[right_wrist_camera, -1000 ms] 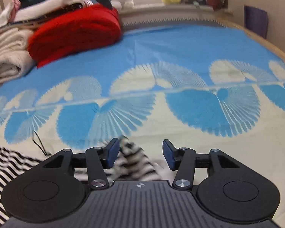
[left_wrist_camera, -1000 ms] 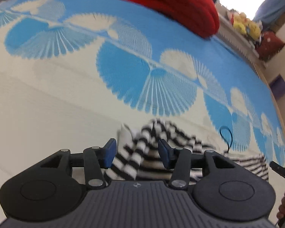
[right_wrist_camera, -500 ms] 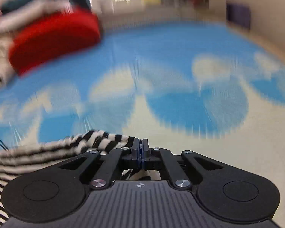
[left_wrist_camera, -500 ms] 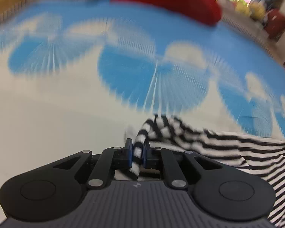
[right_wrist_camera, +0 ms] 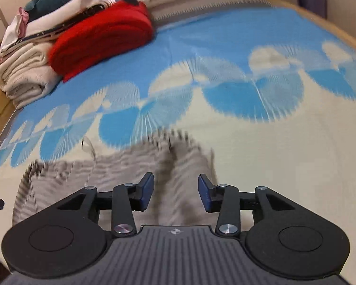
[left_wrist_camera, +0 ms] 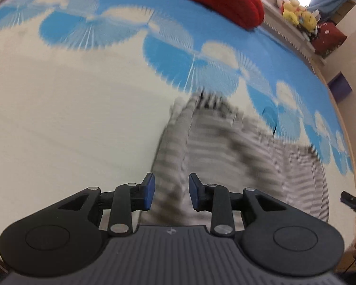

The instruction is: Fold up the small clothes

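A black-and-white striped garment (left_wrist_camera: pixel 220 142) lies spread on the bed, blurred by motion; it also shows in the right wrist view (right_wrist_camera: pixel 135 166). My left gripper (left_wrist_camera: pixel 170 194) is open, its blue pads apart just above the garment's near left part. My right gripper (right_wrist_camera: pixel 175 194) is open too, over the garment's near right part. Neither holds the cloth. The tip of the right gripper (left_wrist_camera: pixel 353 201) shows at the right edge of the left wrist view.
The bedspread (right_wrist_camera: pixel 249 47) is blue and cream with fan shapes. A red folded blanket (right_wrist_camera: pixel 102 38) and a stack of folded clothes (right_wrist_camera: pixel 28 71) sit at the far side. Plush toys (left_wrist_camera: pixel 296 14) line the windowsill. A thin black cord (left_wrist_camera: pixel 270 118) lies near the garment.
Half a second ago both grippers were shut on the striped garment. Both have opened and let it go, and it now lies on the bed farther ahead.
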